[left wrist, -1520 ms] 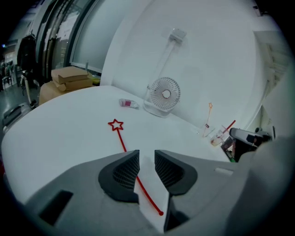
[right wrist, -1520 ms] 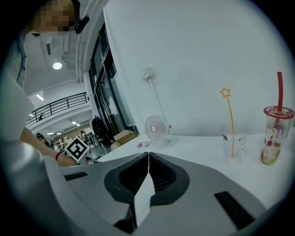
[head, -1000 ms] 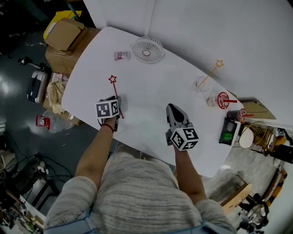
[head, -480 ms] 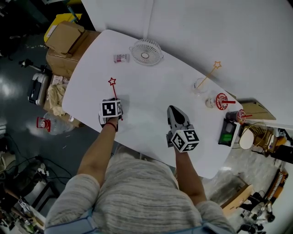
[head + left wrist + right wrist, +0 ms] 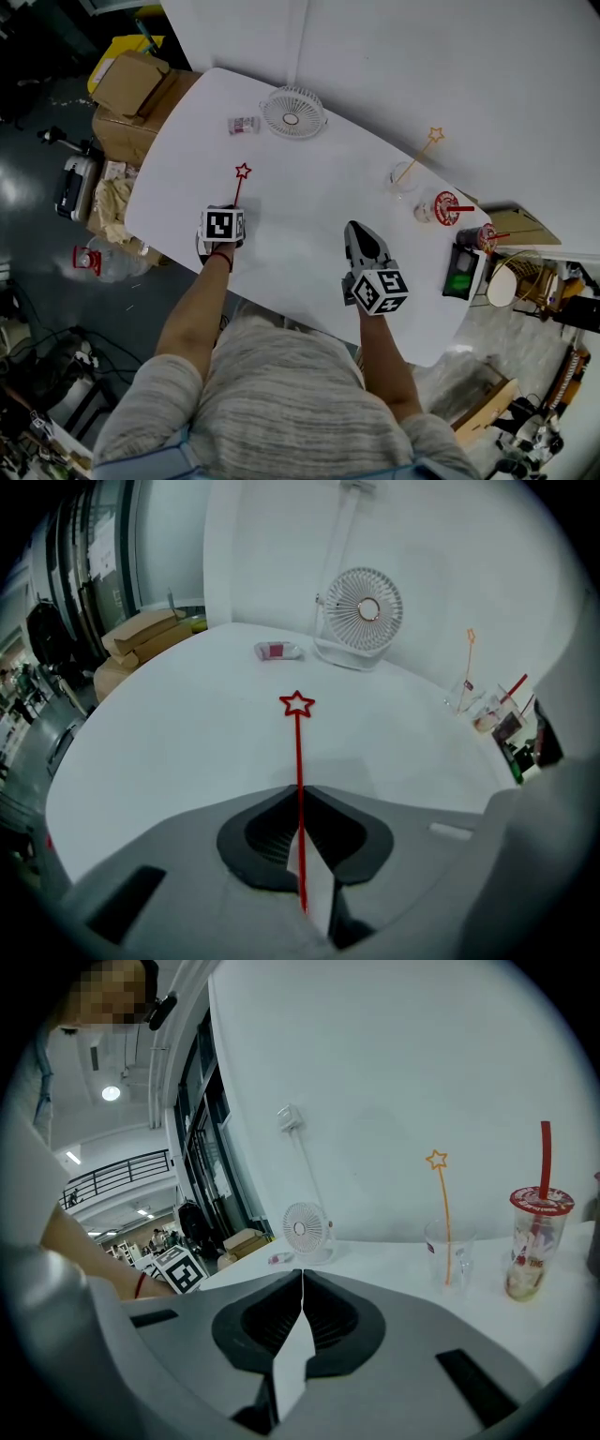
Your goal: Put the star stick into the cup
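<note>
The left tool (image 5: 300, 794) is clenched on the lower end of the red star stick (image 5: 299, 747), which points out over the white counter (image 5: 309, 197) toward the fan (image 5: 361, 616) at the far side. The right tool (image 5: 302, 1274) is closed on nothing, near the counter's near edge. The clear cup (image 5: 403, 178) stands far right, well apart from both tools, with an orange star stick (image 5: 442, 1218) in it and a lidded drink (image 5: 534, 1241) just beside it.

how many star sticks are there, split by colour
red star stick: 1, held in the left gripper
orange star stick: 1, standing in the clear cup
total: 2
</note>
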### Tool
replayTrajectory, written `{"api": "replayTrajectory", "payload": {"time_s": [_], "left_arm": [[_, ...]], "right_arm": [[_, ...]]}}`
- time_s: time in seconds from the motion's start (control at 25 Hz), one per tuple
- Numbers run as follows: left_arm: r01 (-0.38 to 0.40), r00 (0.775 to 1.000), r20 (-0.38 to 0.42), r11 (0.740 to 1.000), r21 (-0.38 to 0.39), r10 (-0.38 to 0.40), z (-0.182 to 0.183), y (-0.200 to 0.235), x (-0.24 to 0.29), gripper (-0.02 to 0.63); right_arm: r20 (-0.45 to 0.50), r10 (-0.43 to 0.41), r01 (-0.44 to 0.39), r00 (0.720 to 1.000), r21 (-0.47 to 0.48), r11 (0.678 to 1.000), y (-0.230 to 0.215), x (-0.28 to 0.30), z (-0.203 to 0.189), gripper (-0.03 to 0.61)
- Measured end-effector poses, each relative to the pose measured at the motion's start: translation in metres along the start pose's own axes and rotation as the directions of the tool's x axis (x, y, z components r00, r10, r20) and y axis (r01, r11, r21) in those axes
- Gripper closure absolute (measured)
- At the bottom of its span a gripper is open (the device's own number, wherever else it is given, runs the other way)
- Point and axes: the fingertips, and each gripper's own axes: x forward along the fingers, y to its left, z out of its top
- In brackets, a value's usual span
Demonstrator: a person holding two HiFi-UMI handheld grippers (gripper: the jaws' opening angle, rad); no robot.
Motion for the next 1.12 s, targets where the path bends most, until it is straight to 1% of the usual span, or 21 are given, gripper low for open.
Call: {"api": "replayTrajectory", "payload": {"time_s": [0.24, 0.48, 0.64, 0.8, 0.92, 1.12], "left_arm": [[0.049, 0.999, 0.013, 0.999, 0.016, -0.049, -0.002, -0.006, -0.002, 0.586], [0.106, 0.992, 0.064, 0.994, 0.042, -0.108, 0.005, -0.02, -0.011, 0.586], [0.148, 0.983, 0.1, 0.987, 0.063, -0.154, 0.014, -0.036, -0.019, 0.586], [0.196, 0.968, 0.142, 0.977, 0.089, -0.207, 0.027, -0.057, -0.029, 0.586], [0.235, 0.952, 0.172, 0.966, 0.109, -0.252, 0.037, -0.077, -0.037, 0.586], [0.307, 0.912, 0.228, 0.937, 0.166, -0.34, 0.062, -0.116, -0.055, 0.586]], "right_arm": [[-0.001, -0.006, 0.006, 1.0, -0.001, 1.0, -0.002, -0.005, 0.0, 0.566], [0.001, -0.001, 0.001, 1.0, -0.006, 1.0, 0.002, -0.005, 0.002, 0.566], [0.003, 0.007, -0.007, 1.0, -0.004, 1.0, 0.005, -0.004, 0.002, 0.566], [0.013, 0.013, -0.013, 1.0, -0.001, 1.0, 0.007, -0.005, 0.005, 0.566], [0.019, 0.013, -0.013, 1.0, 0.001, 1.0, 0.007, -0.007, 0.007, 0.566], [0.04, 0.028, -0.029, 0.999, 0.027, 0.999, 0.006, -0.01, 0.014, 0.565]]}}
